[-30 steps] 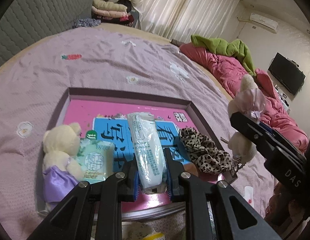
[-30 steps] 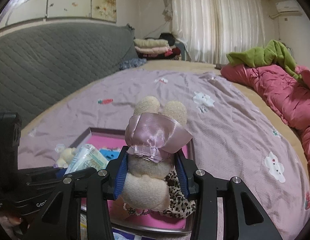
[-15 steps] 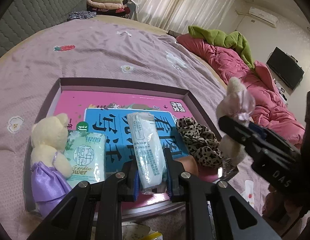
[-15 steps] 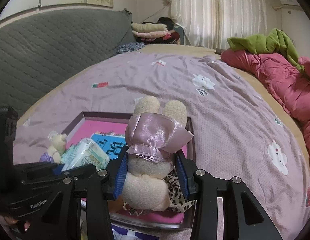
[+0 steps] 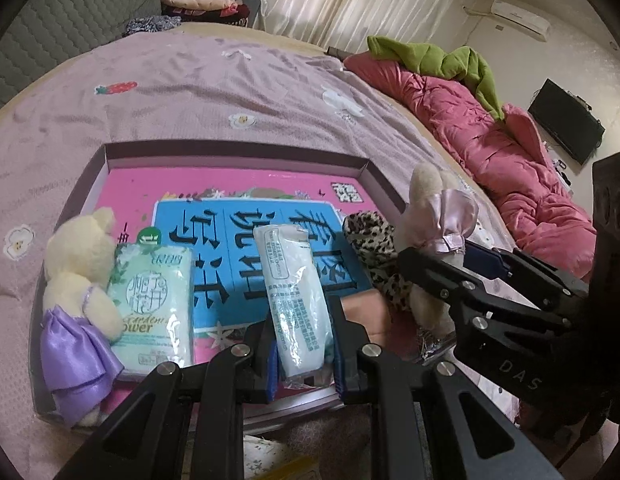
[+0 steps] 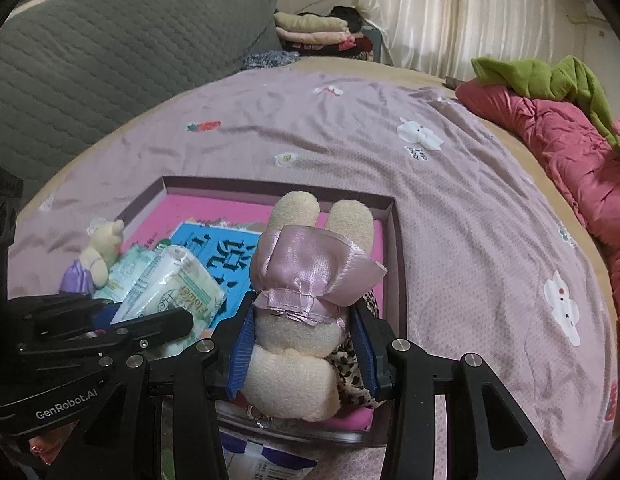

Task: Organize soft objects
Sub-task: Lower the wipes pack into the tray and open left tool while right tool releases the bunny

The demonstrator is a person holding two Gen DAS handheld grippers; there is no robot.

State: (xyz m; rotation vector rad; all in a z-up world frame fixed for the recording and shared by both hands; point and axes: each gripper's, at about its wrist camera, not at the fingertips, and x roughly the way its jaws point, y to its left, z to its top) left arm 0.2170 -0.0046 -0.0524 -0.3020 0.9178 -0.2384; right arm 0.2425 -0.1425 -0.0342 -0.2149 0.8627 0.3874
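On the lilac bedspread (image 5: 190, 92), one tray (image 5: 230, 148) holds one bear (image 5: 76, 280) and one tissue pack (image 5: 154, 300) at its left edge; left gripper (image 5: 304, 354) clenches another pack (image 5: 294, 292), right gripper (image 6: 304, 344) one bunny (image 6: 306, 280).

left gripper (image 5: 304, 354): black, blue pads, silver screws | right gripper (image 6: 302, 354): same, "DAS"

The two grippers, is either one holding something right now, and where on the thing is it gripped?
Left gripper pinches the near end of a white tissue pack. Right gripper squeezes the plush bunny across its body, below the pink satin dress.
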